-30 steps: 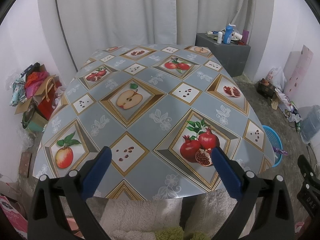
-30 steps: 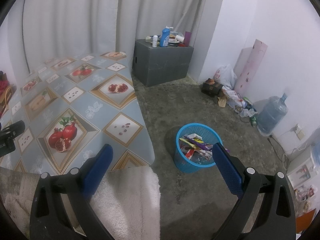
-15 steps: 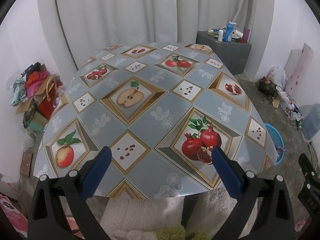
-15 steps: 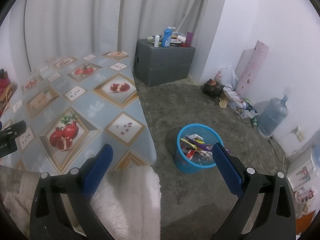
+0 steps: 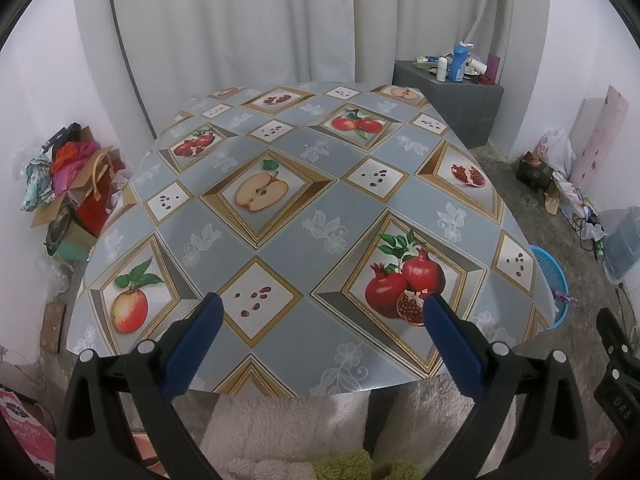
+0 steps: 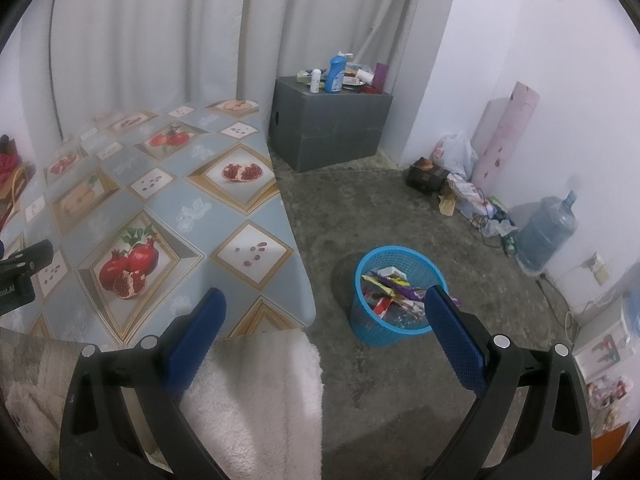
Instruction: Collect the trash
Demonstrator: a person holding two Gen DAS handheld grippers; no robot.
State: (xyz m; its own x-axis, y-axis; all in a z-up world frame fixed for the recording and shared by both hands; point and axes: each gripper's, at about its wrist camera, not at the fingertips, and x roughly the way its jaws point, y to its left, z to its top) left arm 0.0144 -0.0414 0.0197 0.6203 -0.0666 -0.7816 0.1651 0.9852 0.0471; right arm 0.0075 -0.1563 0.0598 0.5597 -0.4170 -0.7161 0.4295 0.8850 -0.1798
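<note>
A blue mesh basket stands on the concrete floor right of the table, holding several colourful wrappers. Its rim peeks past the table's right edge in the left wrist view. The table wears a grey cloth printed with fruit pictures, and nothing lies on it. My left gripper hangs open over the table's near edge, holding nothing. My right gripper is open and empty, above the floor between the table corner and the basket.
A grey box with bottles on top stands by the curtain. Bags, a carton and a water jug line the right wall. Clothes and boxes are piled left of the table. A white fleece cloth lies below the grippers.
Both views have drifted slightly back and up; the table and basket sit a little lower in frame. Both grippers stay open and empty.
</note>
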